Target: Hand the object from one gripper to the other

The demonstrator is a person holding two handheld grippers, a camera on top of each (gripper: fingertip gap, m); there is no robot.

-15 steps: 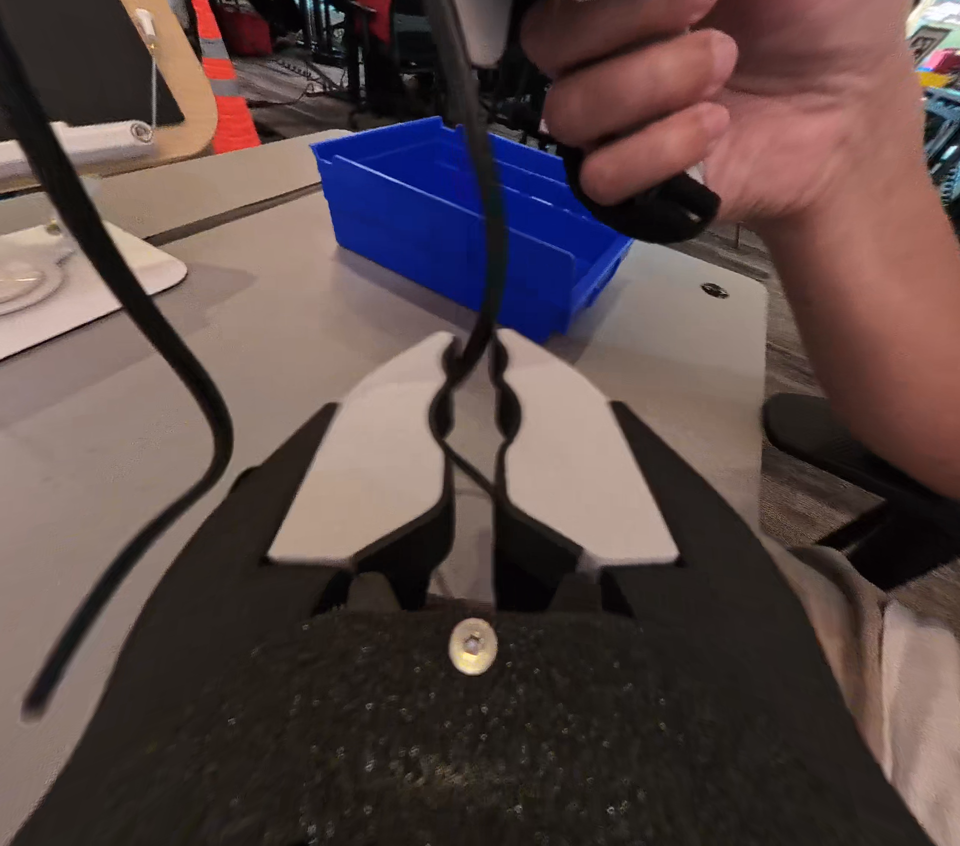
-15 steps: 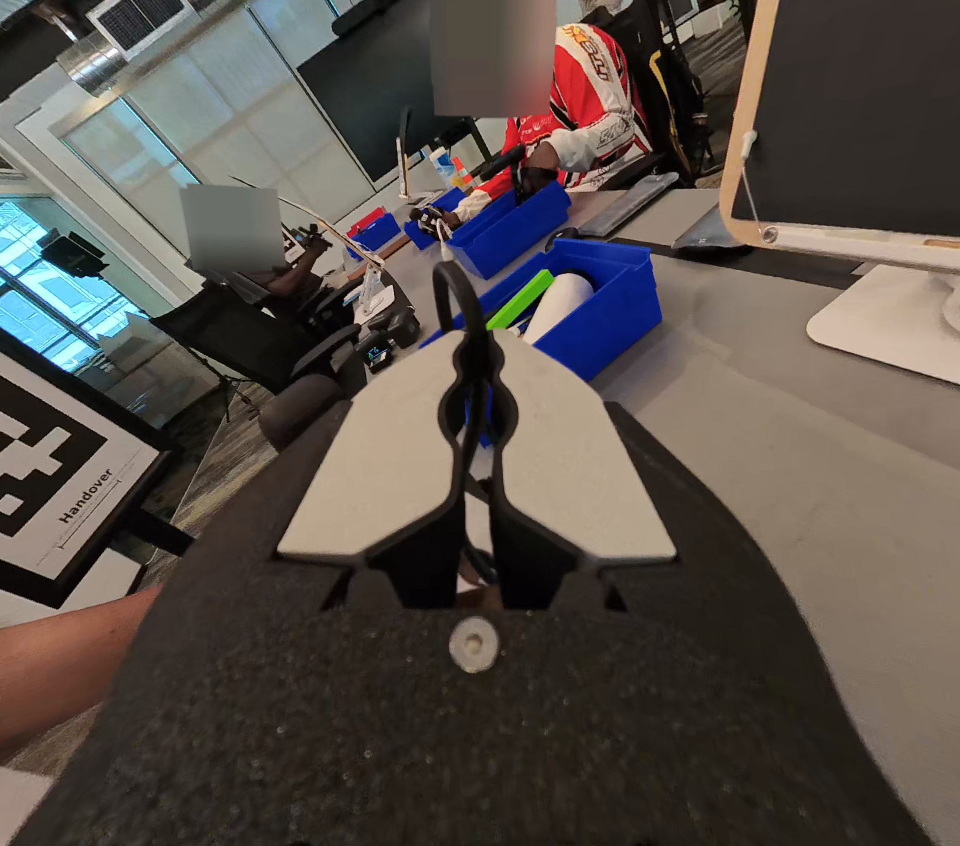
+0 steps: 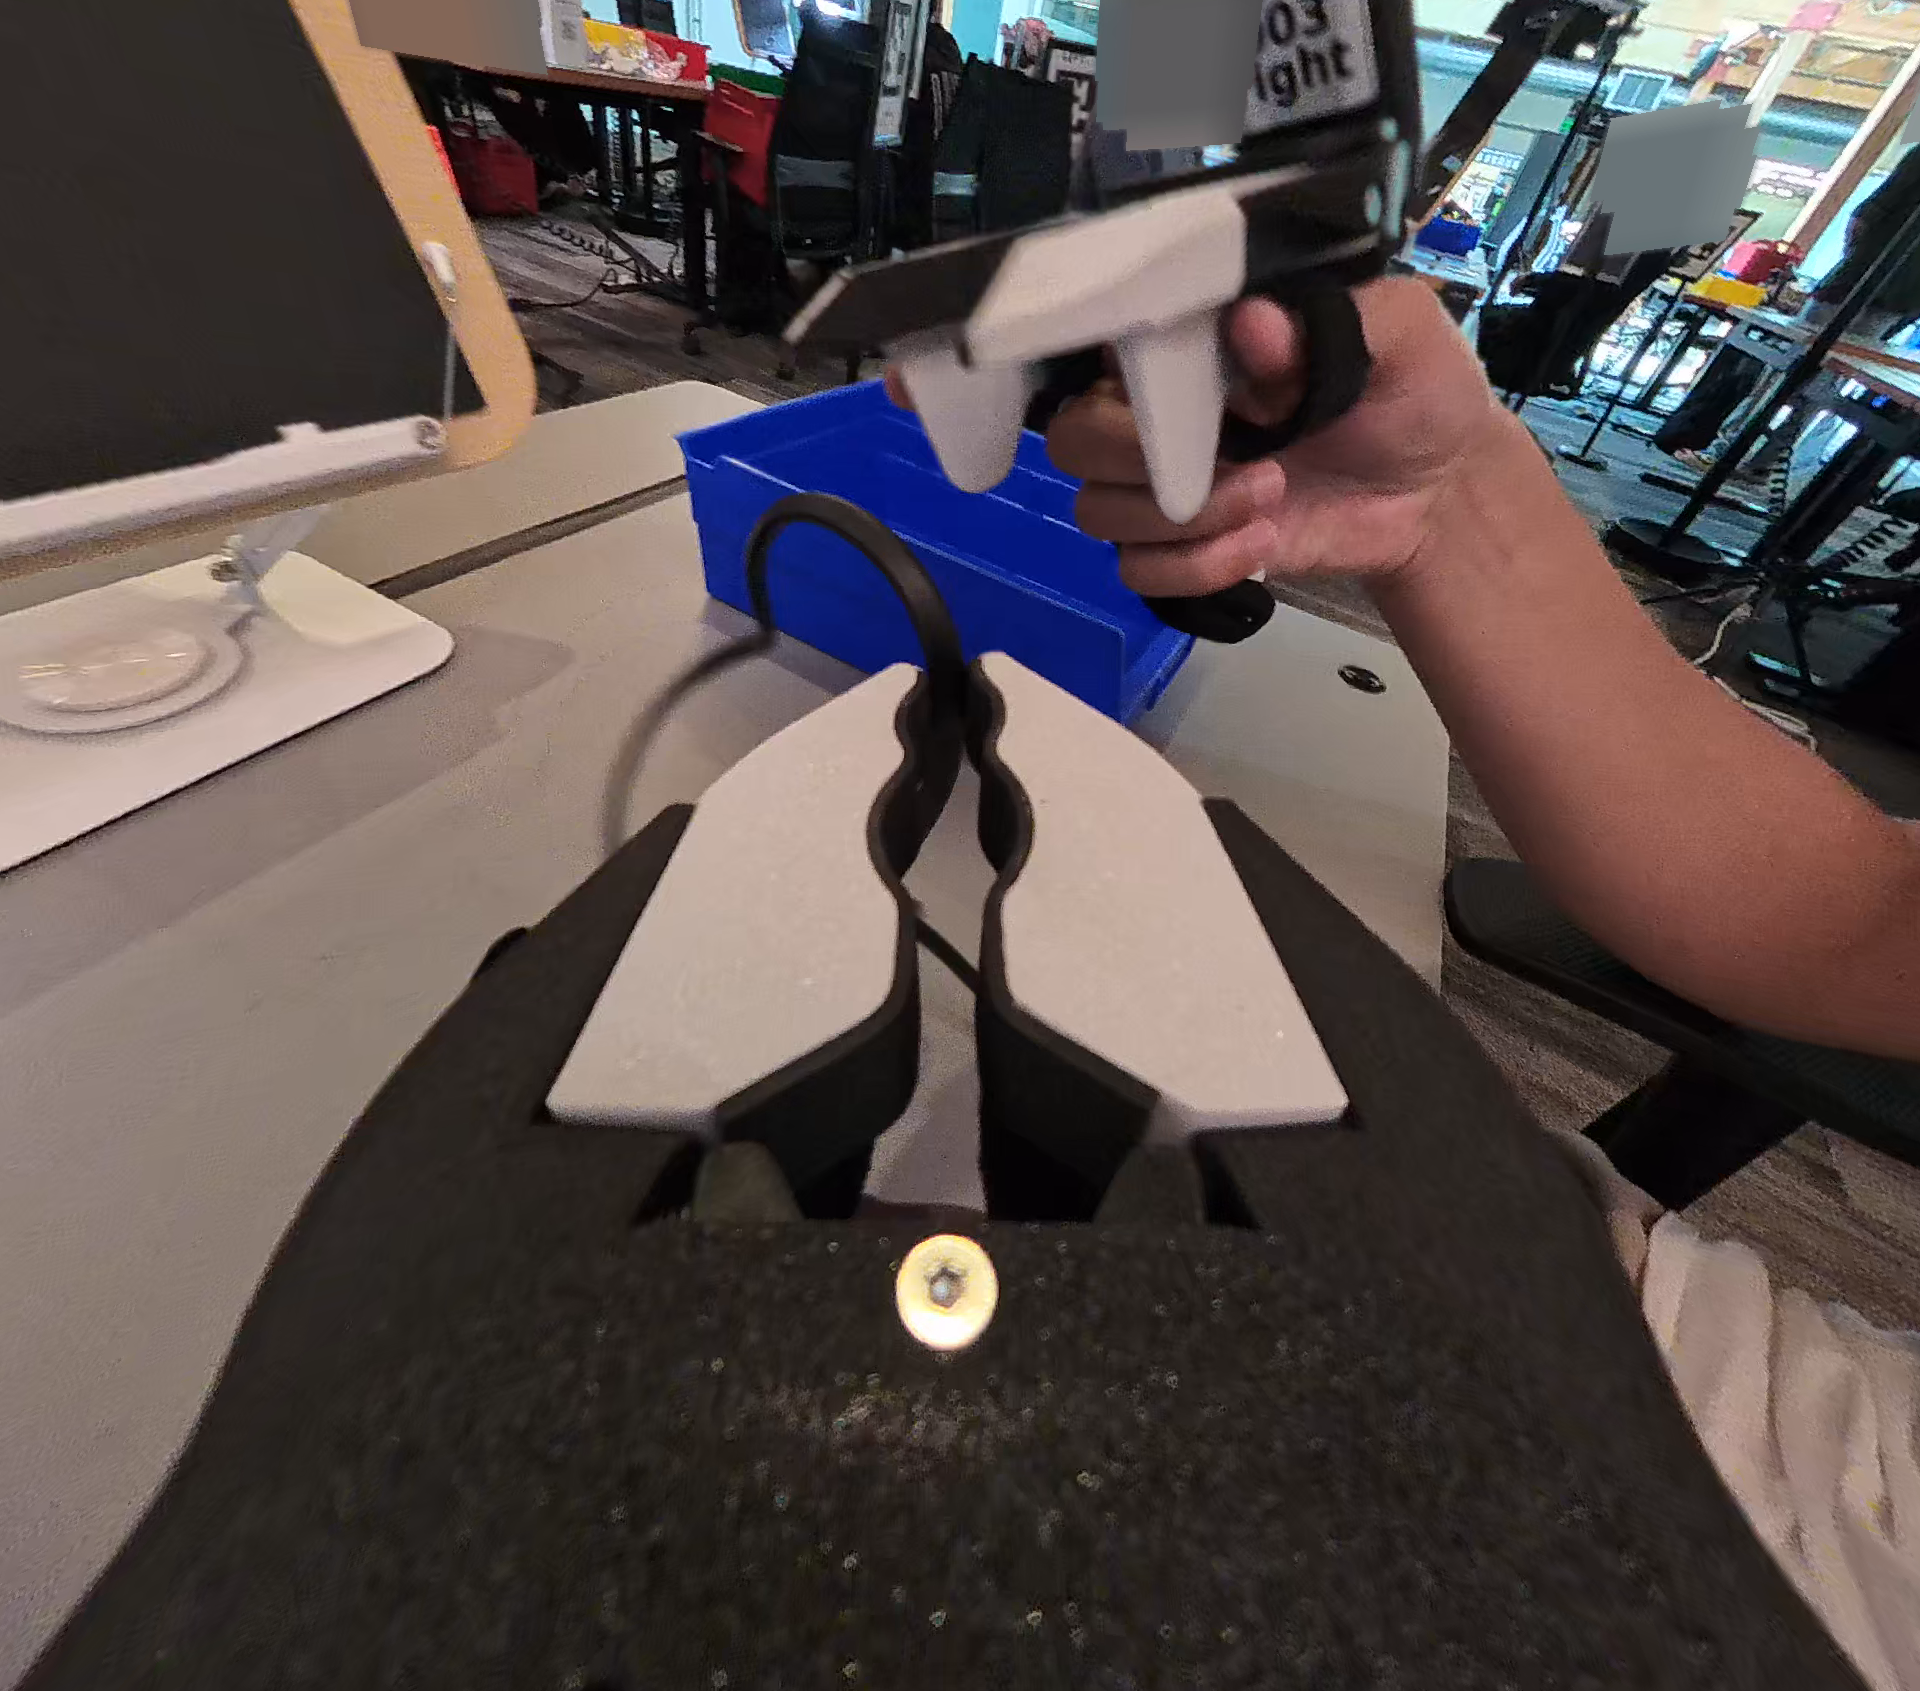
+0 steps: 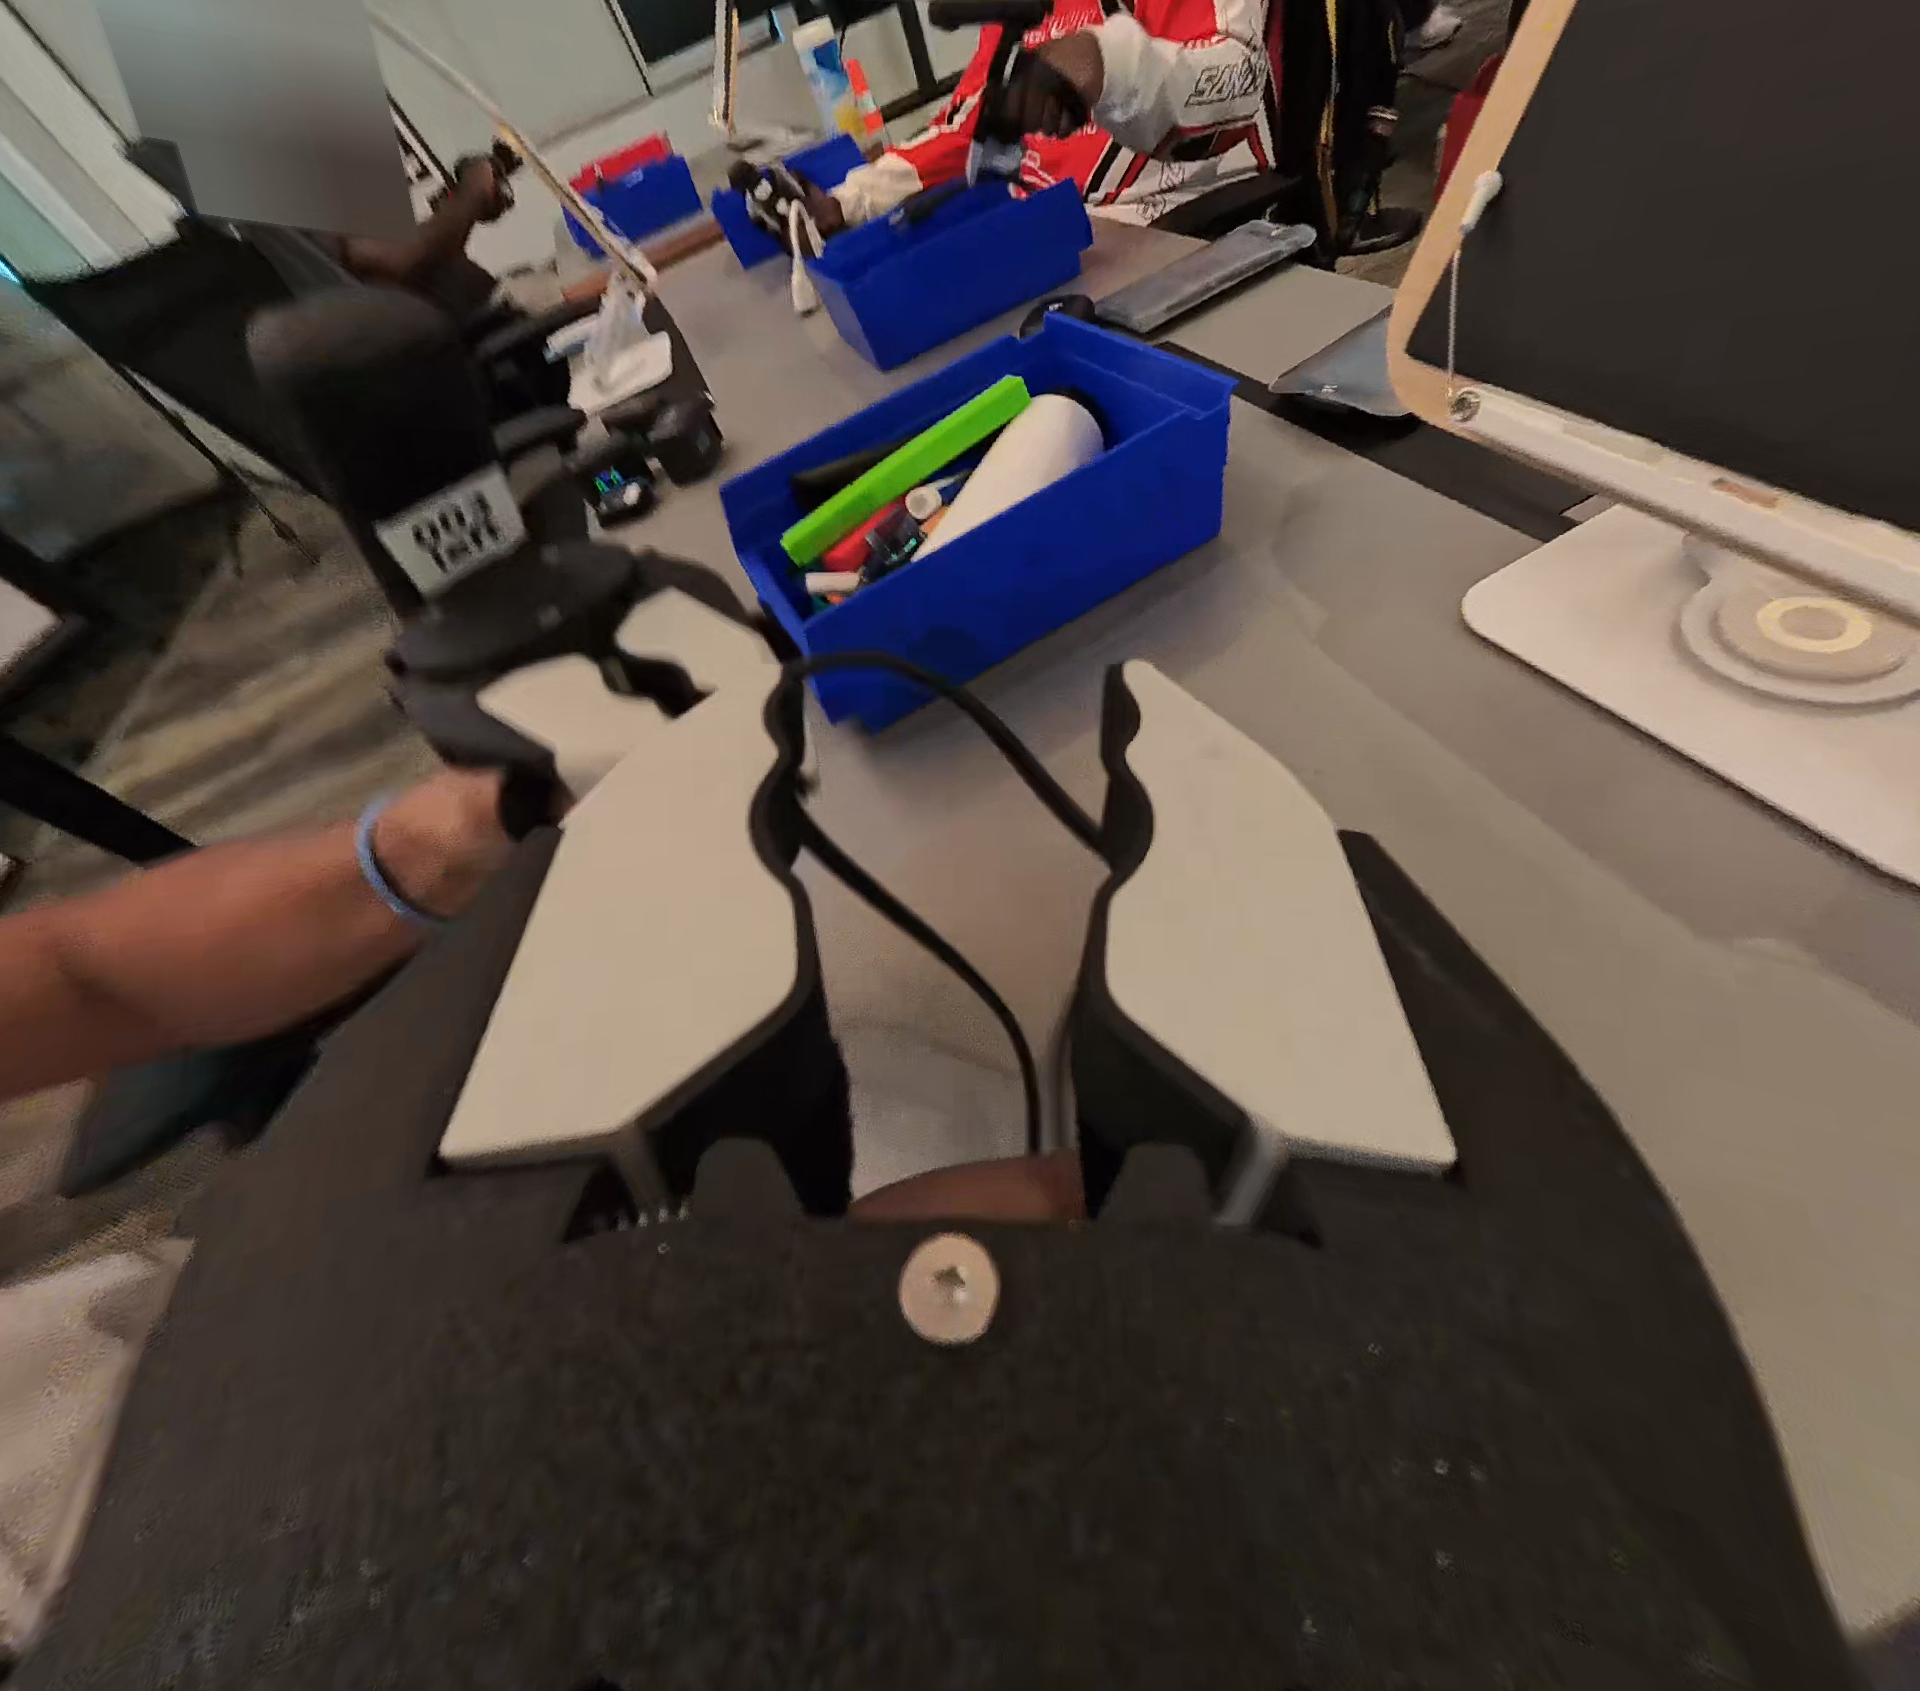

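Jaws: left gripper (image 3: 948, 685) pinches cable (image 3: 831, 545) | right gripper (image 4: 951, 706) apart

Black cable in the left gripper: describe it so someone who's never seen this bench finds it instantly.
Start at the grey table and find the blue bin near its far edge. Just in front of the bin, the left gripper is shut on the black cable, which arches up from the fingertips and droops to the table. It is the only thin, flexible black line there; the right gripper hovers open above it.

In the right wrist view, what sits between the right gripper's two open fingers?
A slack run of the black cable crosses the gap of the right gripper, over bare grey table. The left gripper grips the cable.
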